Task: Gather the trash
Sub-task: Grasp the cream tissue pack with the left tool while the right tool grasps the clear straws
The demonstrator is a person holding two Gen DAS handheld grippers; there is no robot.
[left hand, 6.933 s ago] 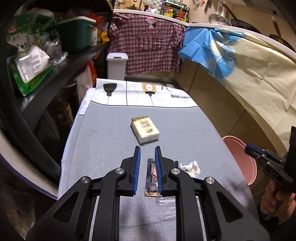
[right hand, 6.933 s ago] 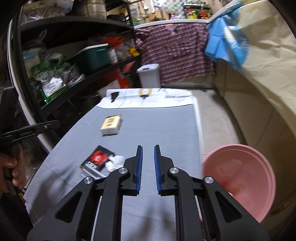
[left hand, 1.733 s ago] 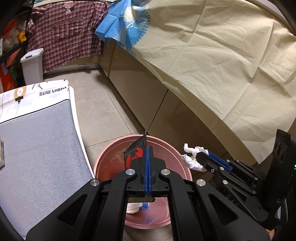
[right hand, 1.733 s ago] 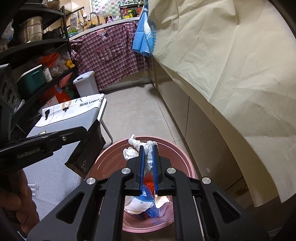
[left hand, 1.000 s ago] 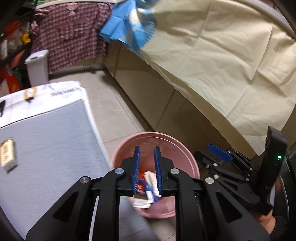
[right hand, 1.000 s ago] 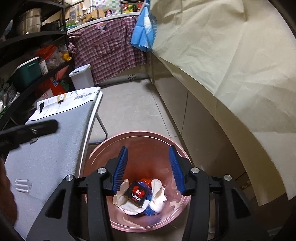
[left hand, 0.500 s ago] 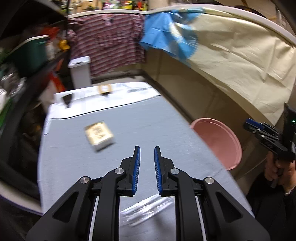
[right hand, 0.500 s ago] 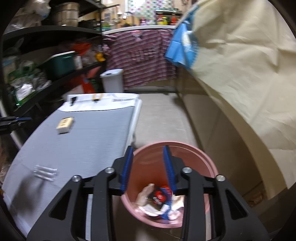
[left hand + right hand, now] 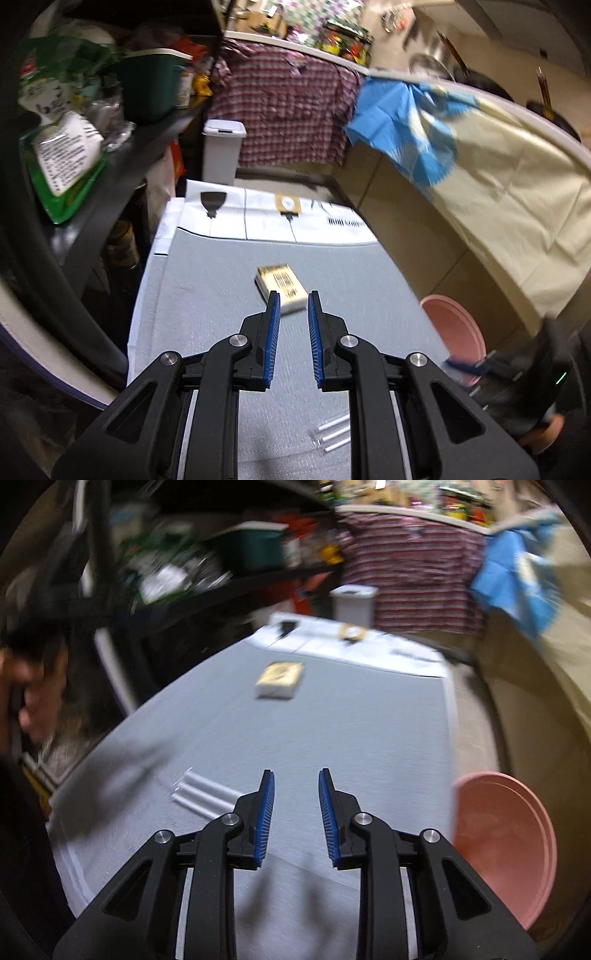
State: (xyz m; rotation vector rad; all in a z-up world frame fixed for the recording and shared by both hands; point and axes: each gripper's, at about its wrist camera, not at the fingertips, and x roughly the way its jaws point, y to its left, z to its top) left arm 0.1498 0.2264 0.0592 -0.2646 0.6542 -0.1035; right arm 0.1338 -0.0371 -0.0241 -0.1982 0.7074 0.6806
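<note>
A tan and white tissue pack [image 9: 281,285] lies mid-table on the grey cloth [image 9: 207,302]; it also shows in the right wrist view [image 9: 279,679]. A clear packet of white tubes [image 9: 330,437] lies near the table's front; it also shows in the right wrist view [image 9: 205,794]. My left gripper [image 9: 292,300] is open and empty, hovering just before the tissue pack. My right gripper [image 9: 296,779] is open and empty above the cloth, right of the tubes. The pink trash bin [image 9: 506,853] stands on the floor off the table's right edge.
A black shelf rack [image 9: 92,166] with bags and a green box lines the left side. A white lidded bin [image 9: 222,149] and a plaid shirt [image 9: 291,110] are behind the table. A cream sheet [image 9: 517,221] covers the counter at right.
Both grippers dropped their trash into the pink bin, opened, then swung back over the table. The black wrapper and the white tissue wad are gone from the cloth.
</note>
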